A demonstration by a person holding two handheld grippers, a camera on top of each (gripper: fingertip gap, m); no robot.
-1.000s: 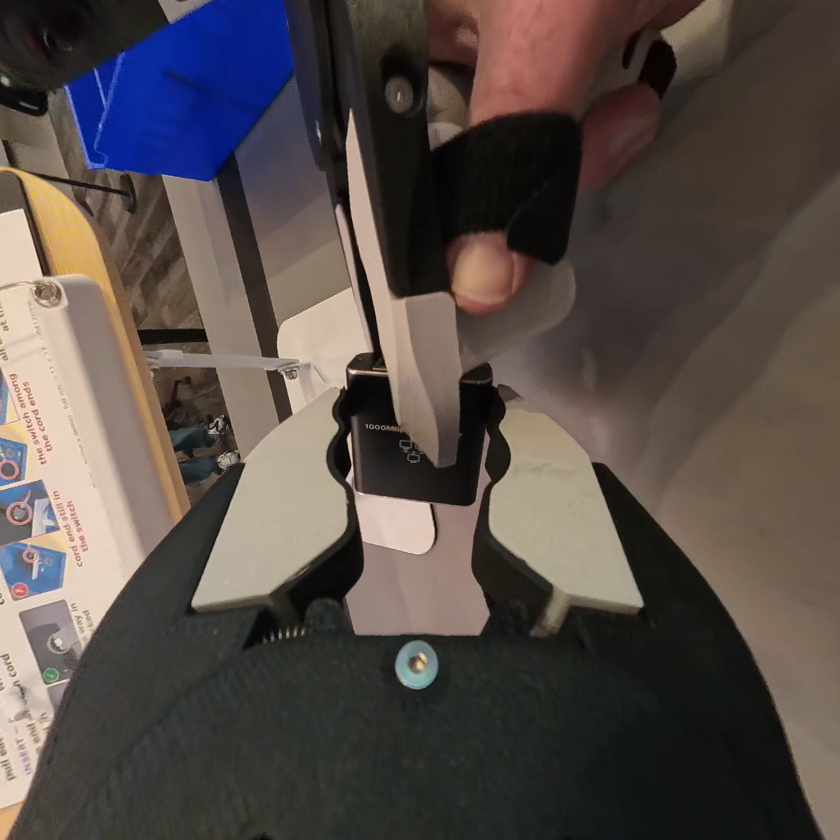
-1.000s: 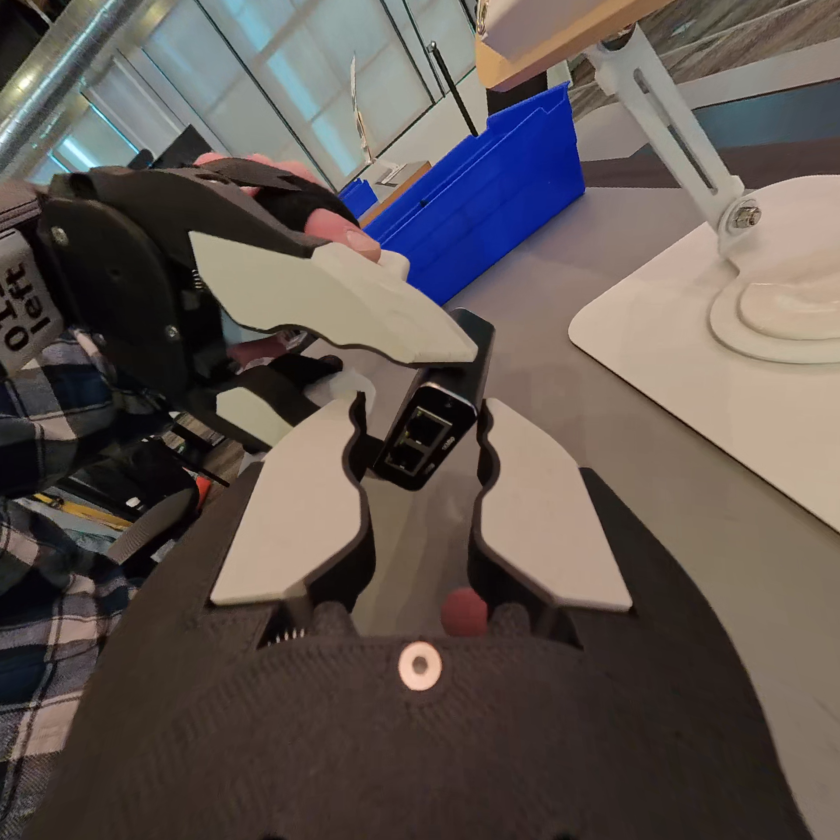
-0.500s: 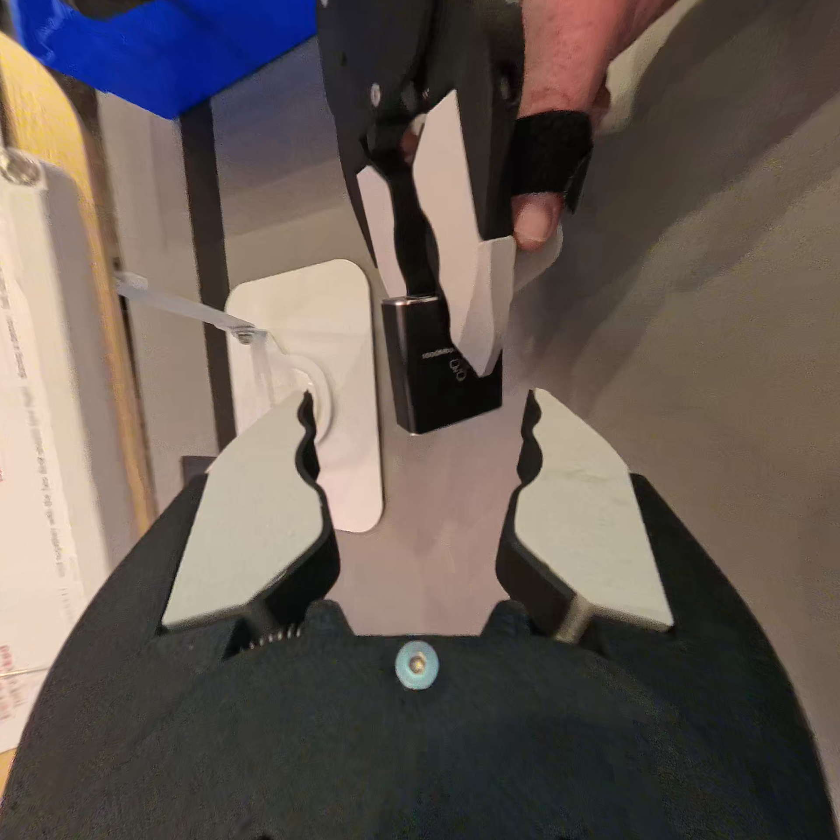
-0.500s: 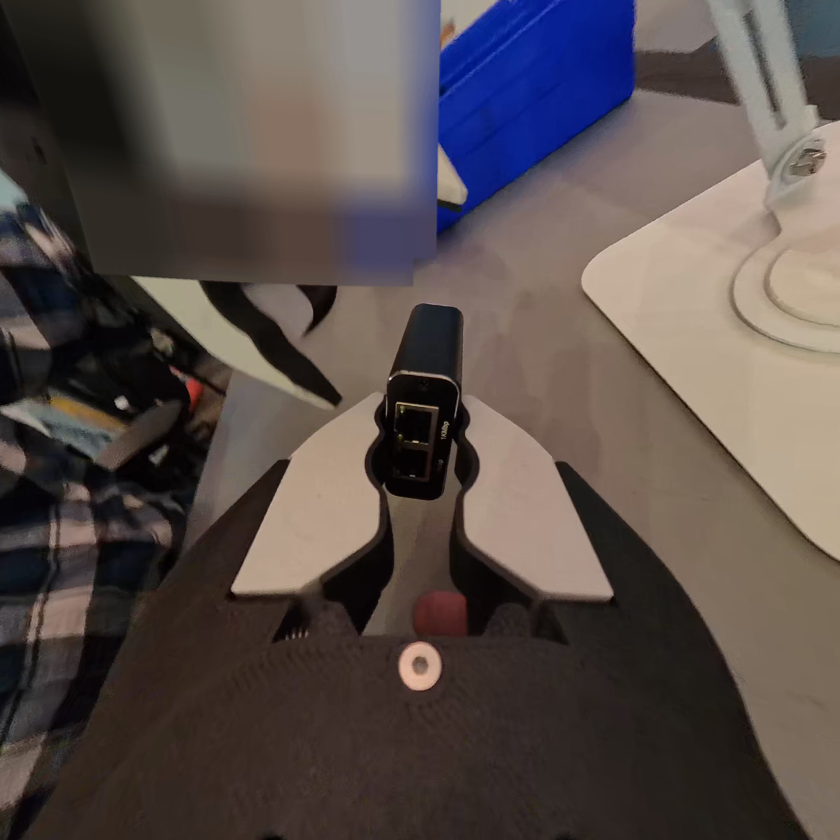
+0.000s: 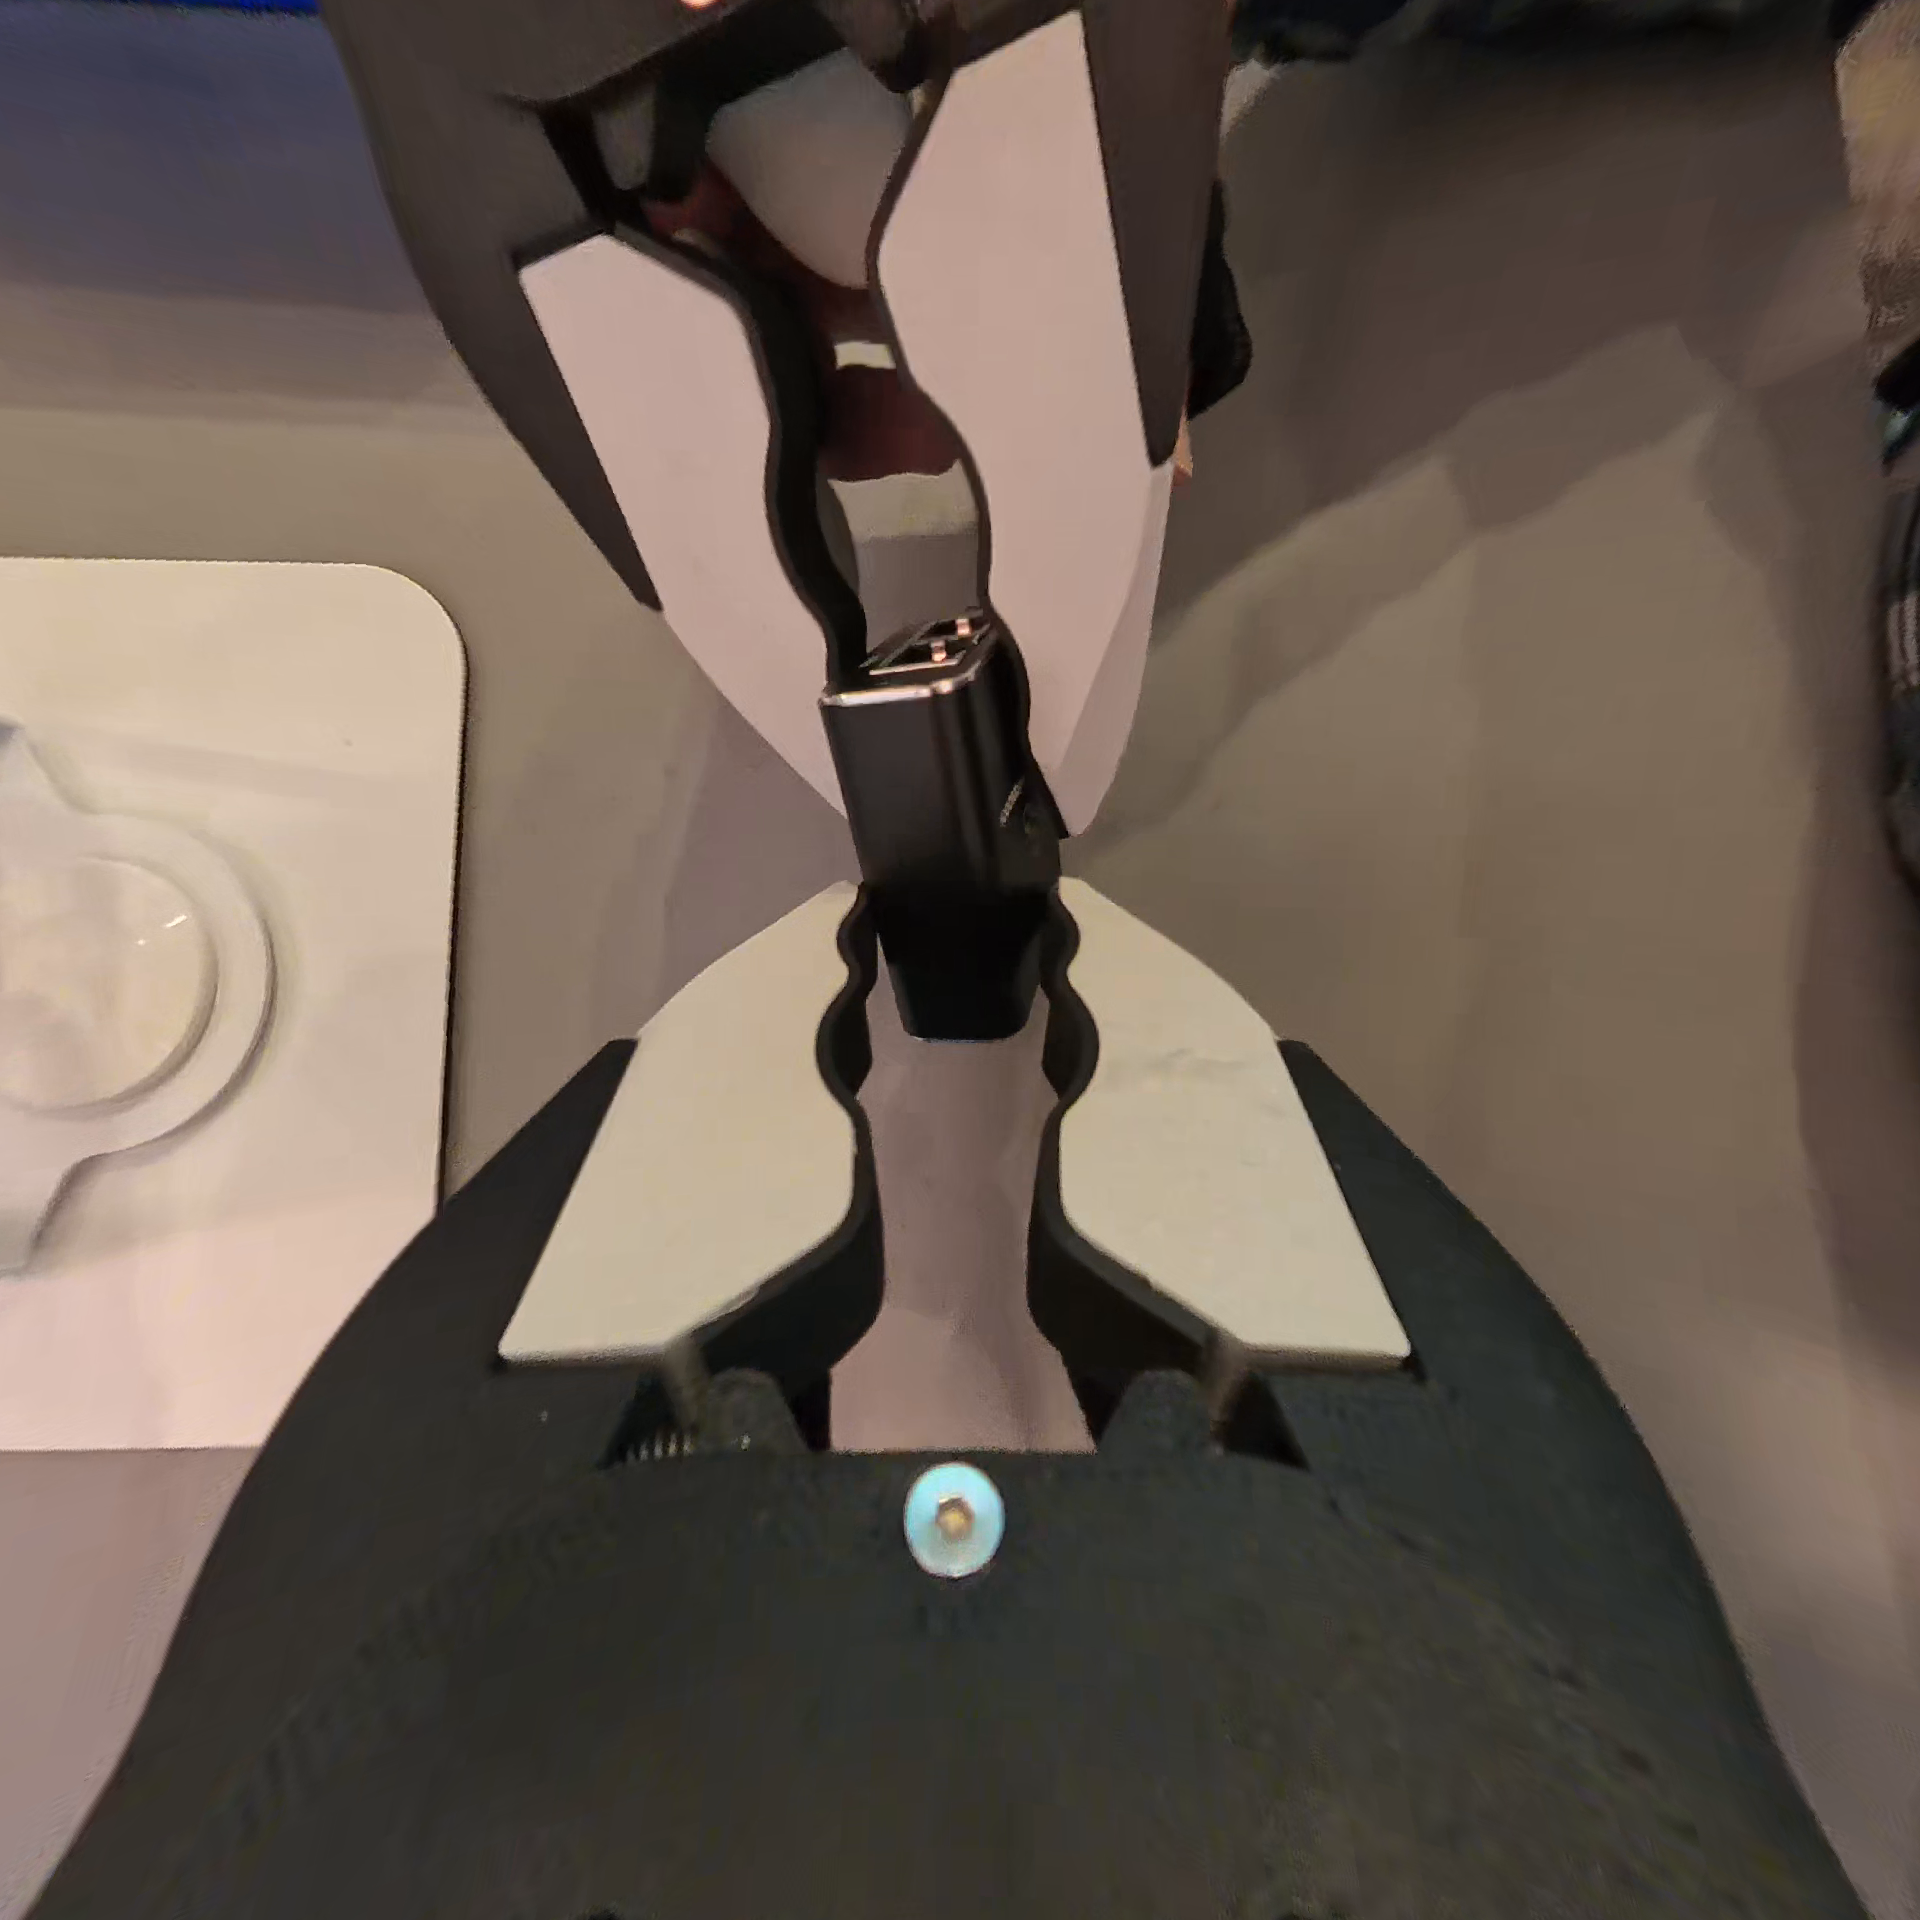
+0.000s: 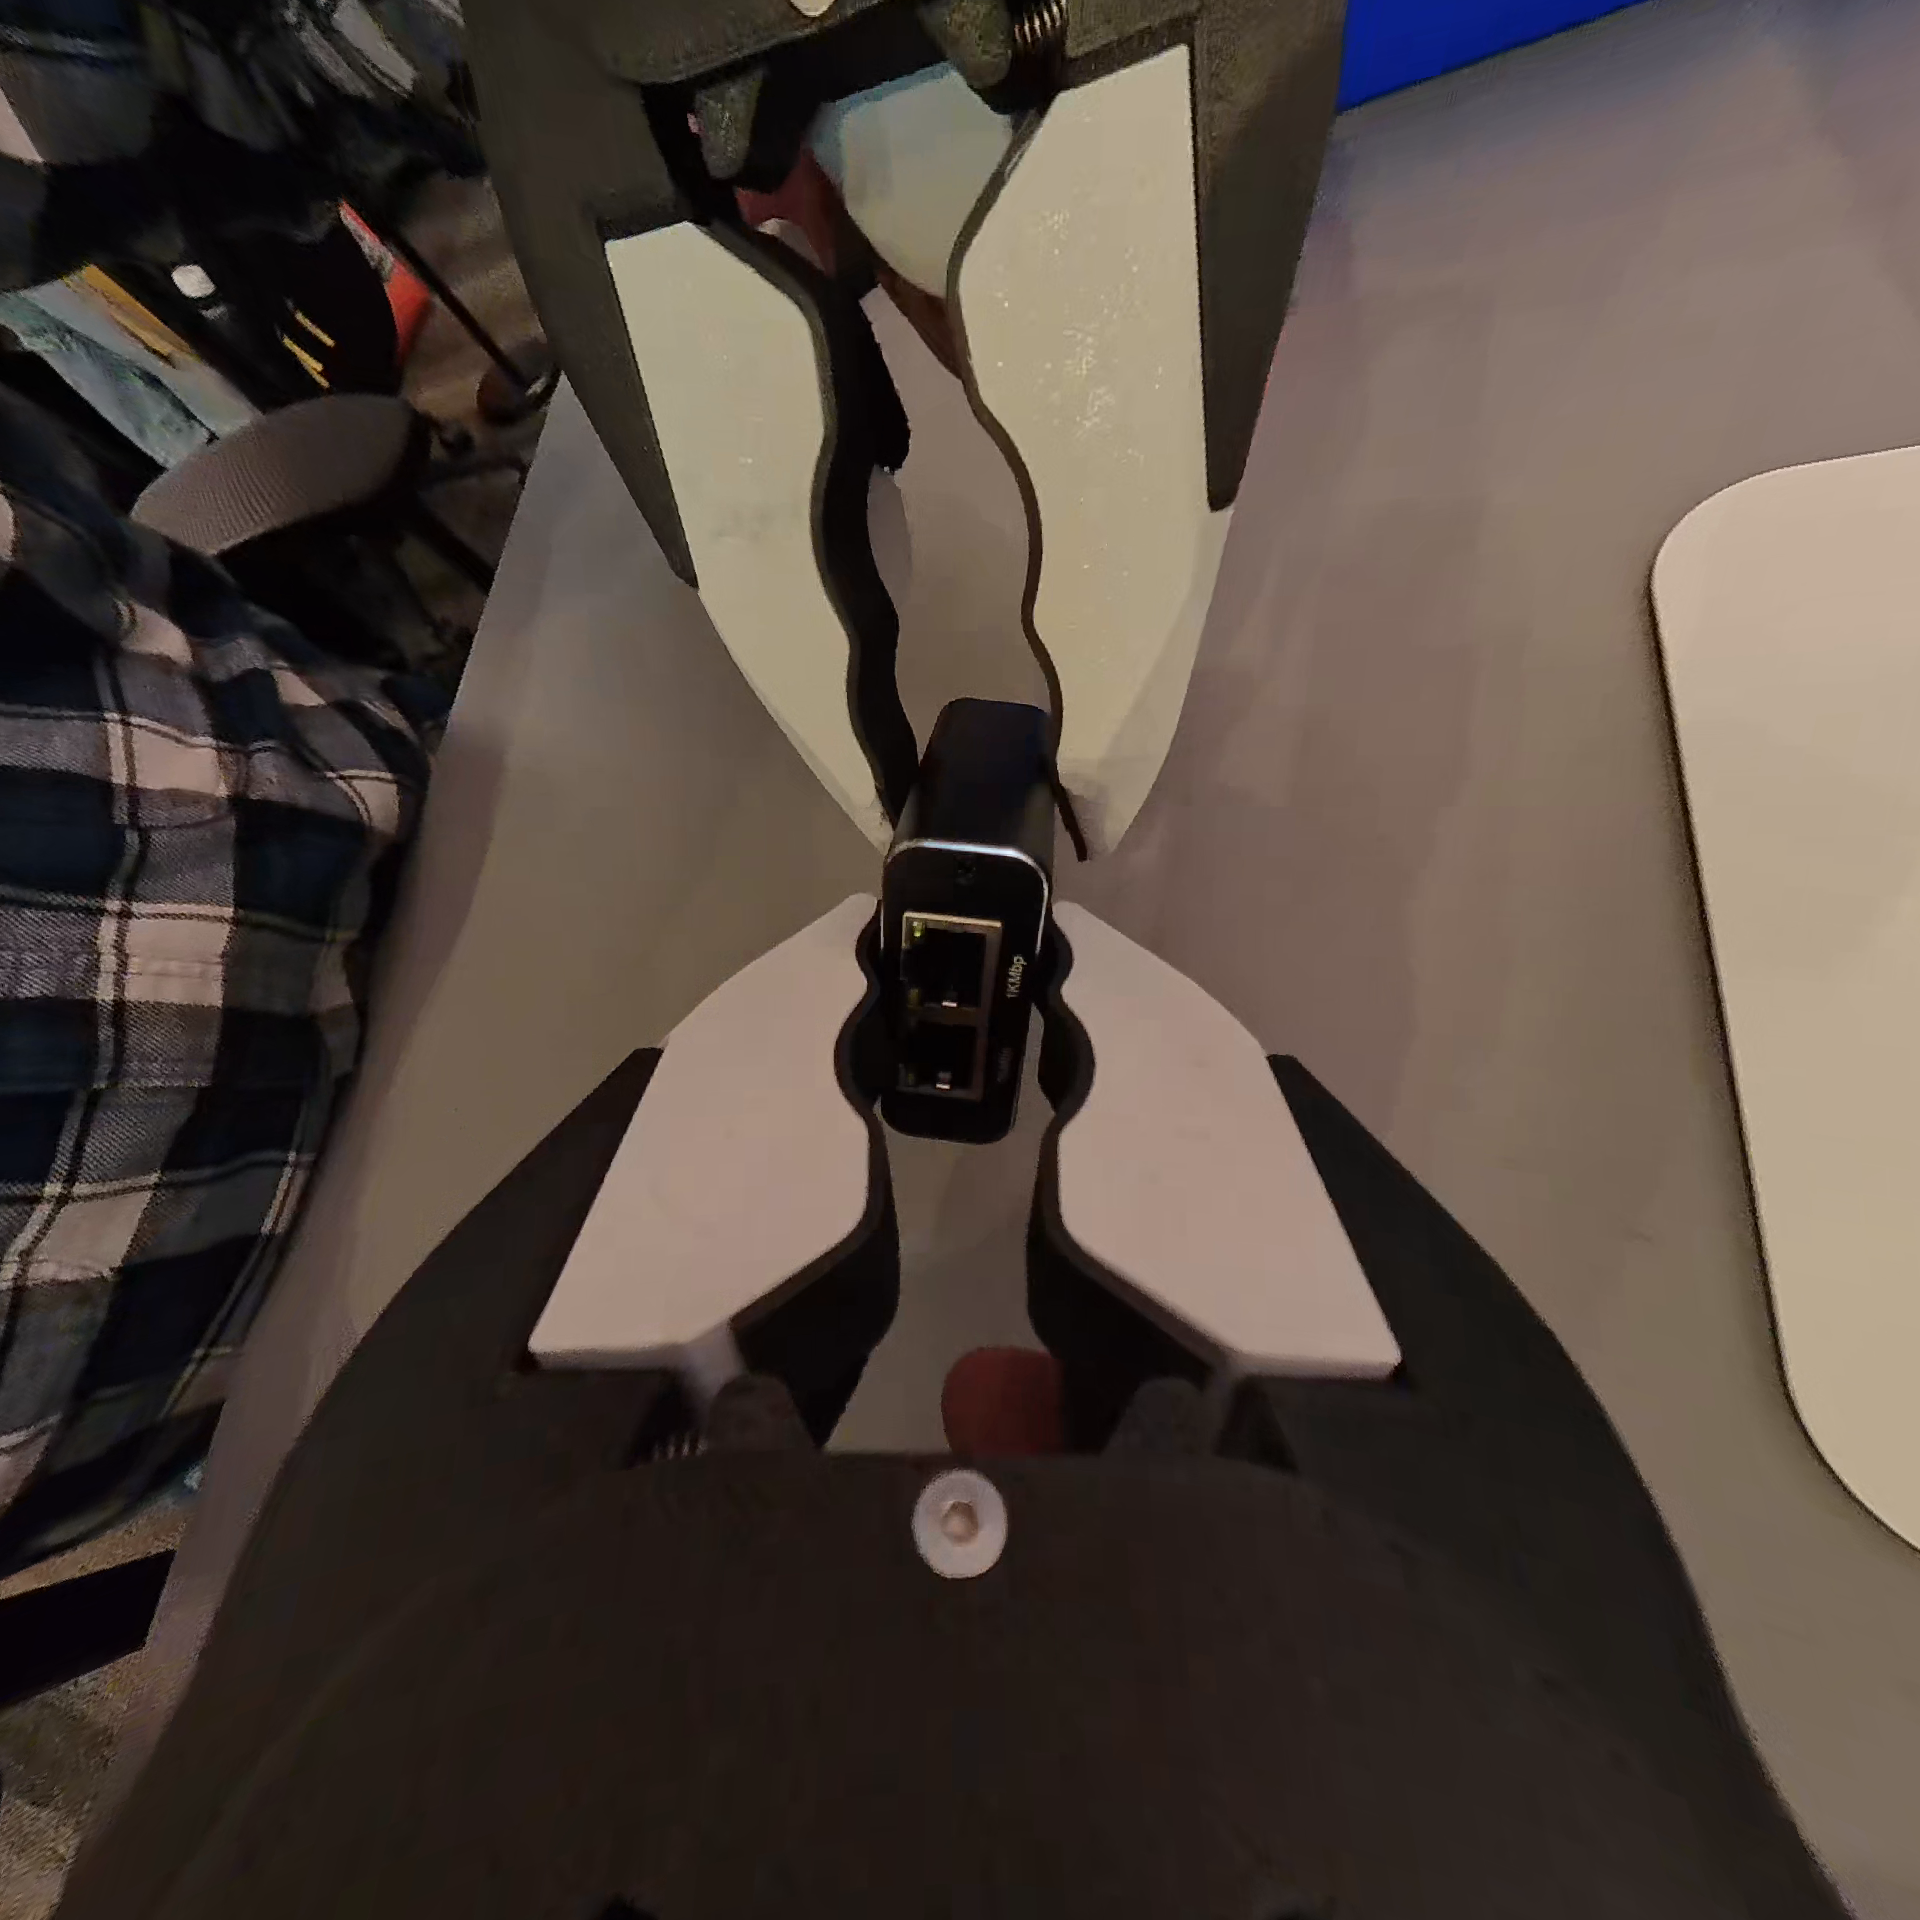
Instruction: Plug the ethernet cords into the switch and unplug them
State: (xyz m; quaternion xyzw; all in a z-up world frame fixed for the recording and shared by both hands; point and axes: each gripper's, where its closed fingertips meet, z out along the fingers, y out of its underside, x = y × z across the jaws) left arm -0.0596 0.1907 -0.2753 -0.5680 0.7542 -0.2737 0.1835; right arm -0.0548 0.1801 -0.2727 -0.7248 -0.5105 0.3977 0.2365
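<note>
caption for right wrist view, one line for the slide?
Both grippers clamp a black two-port ethernet switch end to end above the grey table.

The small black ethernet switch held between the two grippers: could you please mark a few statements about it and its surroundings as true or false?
1. The small black ethernet switch sits between the right gripper's fingers. True.
2. An ethernet cord is plugged into the upper port. False: both stacked ports are empty.
3. The left gripper grips the switch's opposite end. True.
4. The switch lies flat on the grey tabletop with neither gripper touching it. False: both grippers hold it.
5. A white rounded stand base rests on the tabletop. True.
</note>
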